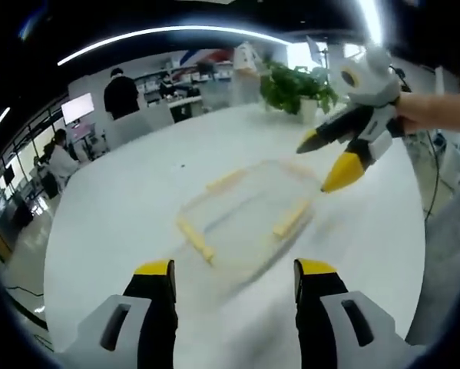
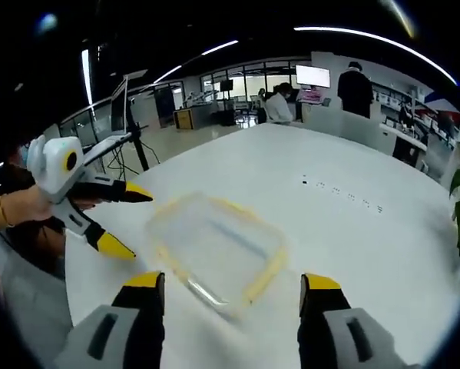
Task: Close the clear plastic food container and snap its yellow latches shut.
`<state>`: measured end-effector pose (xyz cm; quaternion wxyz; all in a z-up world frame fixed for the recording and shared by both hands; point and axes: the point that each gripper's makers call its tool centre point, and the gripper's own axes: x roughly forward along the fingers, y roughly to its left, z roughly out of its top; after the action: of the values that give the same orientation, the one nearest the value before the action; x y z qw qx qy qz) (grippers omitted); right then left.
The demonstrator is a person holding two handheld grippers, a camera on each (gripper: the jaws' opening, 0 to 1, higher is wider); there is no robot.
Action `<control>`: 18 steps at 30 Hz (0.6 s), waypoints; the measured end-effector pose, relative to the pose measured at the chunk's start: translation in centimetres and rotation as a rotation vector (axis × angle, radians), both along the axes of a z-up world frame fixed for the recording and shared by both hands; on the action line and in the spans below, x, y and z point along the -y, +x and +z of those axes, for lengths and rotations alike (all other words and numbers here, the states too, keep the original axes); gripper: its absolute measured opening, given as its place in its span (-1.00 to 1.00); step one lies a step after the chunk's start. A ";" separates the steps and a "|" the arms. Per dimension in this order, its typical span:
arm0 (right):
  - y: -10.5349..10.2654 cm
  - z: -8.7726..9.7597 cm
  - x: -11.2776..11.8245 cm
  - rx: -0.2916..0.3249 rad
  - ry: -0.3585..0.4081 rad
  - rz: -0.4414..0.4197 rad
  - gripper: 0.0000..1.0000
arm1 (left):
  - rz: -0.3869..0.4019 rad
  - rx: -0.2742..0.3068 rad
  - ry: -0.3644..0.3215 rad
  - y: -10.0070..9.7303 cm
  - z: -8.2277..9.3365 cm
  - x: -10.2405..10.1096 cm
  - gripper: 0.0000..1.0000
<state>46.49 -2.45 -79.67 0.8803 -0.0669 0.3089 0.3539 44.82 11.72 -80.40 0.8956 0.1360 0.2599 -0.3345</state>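
The white table [image 1: 122, 223] is broad and slick, so the clear container [image 1: 249, 219] lying flat near its middle, blurred in both views, would likely skate away if pressed from one side only. Its yellow latches [image 1: 195, 240] are small; an off-centre push may miss them. Both the left gripper [image 1: 235, 286] and right gripper [image 2: 232, 295] hover above with fingers spread wide, holding nothing.
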 end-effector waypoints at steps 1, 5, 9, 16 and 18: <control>-0.1 0.1 0.0 0.003 0.000 -0.002 0.42 | 0.003 0.002 -0.007 -0.2 0.2 -0.1 0.20; -0.9 0.7 -0.2 0.011 0.025 -0.013 0.43 | 0.017 0.021 -0.030 -1.1 1.0 -0.7 0.21; -1.8 0.8 -0.4 0.022 0.013 -0.005 0.44 | 0.040 0.020 -0.043 -1.7 1.0 -1.4 0.22; -3.1 1.7 0.0 0.058 0.073 -0.055 0.54 | 0.060 0.092 -0.110 -2.7 2.8 -1.7 0.27; -3.4 1.9 0.2 0.065 0.093 -0.074 0.61 | 0.074 0.104 -0.128 -3.0 3.3 -1.9 0.30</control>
<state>43.07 -2.67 -77.78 0.9044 -0.0259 0.2657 0.3327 41.85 13.59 -77.12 0.9265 0.0862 0.1958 -0.3095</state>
